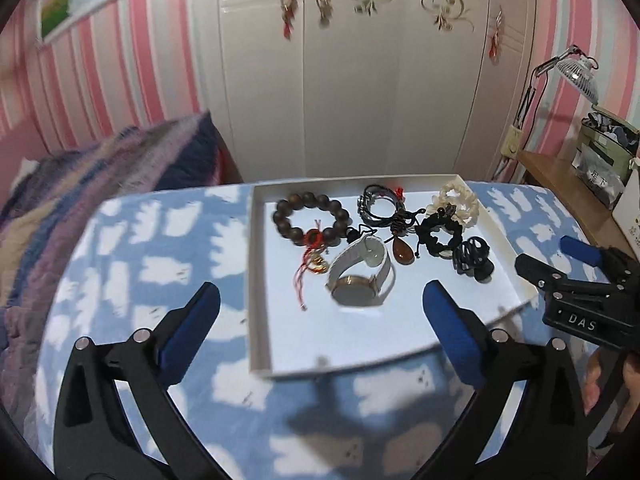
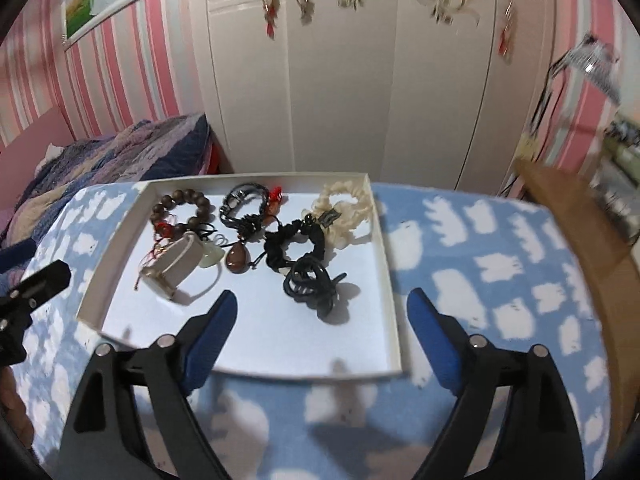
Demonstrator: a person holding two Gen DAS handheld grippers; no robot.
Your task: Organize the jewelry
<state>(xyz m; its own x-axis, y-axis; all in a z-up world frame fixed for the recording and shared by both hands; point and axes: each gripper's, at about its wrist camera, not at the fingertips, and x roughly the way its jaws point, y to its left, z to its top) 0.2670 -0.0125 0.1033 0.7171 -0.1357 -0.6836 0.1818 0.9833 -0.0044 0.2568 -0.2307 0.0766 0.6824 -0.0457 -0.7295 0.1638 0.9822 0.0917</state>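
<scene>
Both tools held above the near edge of a shallow white tray (image 1: 259, 280) on the cloud-print counter (image 1: 152, 240). Left tool (image 1: 322, 312): jaws spread wide, nothing between them. Right tool (image 2: 322, 316): likewise wide apart and empty.

All jewelry seen lies inside the tray, bunched toward its far half; near half bare. None on the counter cloth in either view.

Pieces, left to right:
- dark wooden bead bracelet (image 1: 306, 218) with red cord and tassel, lying flat
- white-strapped watch (image 1: 360, 276), face toward the near edge, strap looped up behind it
- dark cord bracelet (image 1: 378, 202) with a red knot, far side
- amber teardrop pendant (image 1: 401, 254) on black cord
- black scrunchie (image 1: 436, 234), touching a cream scrunchie (image 1: 460, 202) in the far right corner
- black hair clip (image 1: 472, 258), nearest the right wall

Step, as a judgement: scene fits either collecting just finished, tools backing away, or pieces gathered and about to be spread and sorted within the tray. Cannot settle which.

Cords of pendant, watch and bead bracelet overlap mid-tray; any lift there risks dragging a neighbour
</scene>
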